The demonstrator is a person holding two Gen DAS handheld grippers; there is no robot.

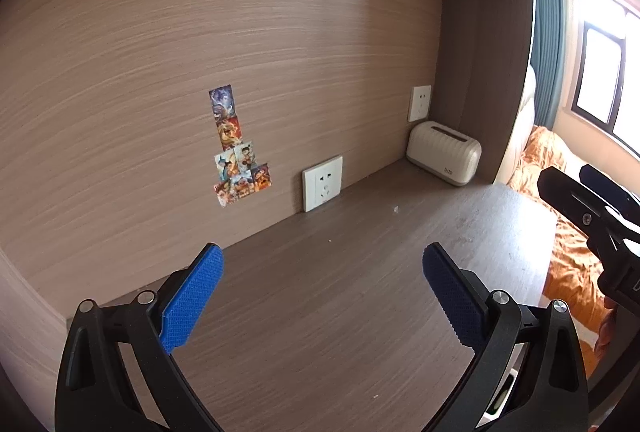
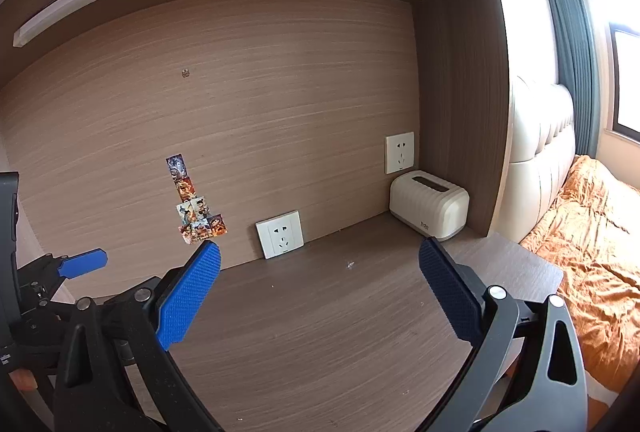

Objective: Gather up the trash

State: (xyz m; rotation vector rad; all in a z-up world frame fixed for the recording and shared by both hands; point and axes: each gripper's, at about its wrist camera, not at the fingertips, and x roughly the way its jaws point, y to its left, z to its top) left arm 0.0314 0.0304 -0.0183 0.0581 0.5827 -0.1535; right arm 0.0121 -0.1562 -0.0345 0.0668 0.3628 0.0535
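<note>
Both grippers, left (image 1: 323,290) & right (image 2: 320,290), gape wide w/ nothing held, above desk (image 1: 340,312); tiny white scrap (image 2: 350,265) near wall socket (image 2: 280,234).

Specks too small to identify, edges cropped

A tiny white scrap (image 2: 350,265) on the desk (image 2: 320,332) cannot be identified; the orange bedding (image 2: 592,232) and window (image 1: 600,80) are cropped at right.

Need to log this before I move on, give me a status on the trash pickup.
Left gripper open, empty. Right gripper open, empty. Only trash seen: small white scrap on dark wood desk, near white wall socket. Nothing in the way.
</note>
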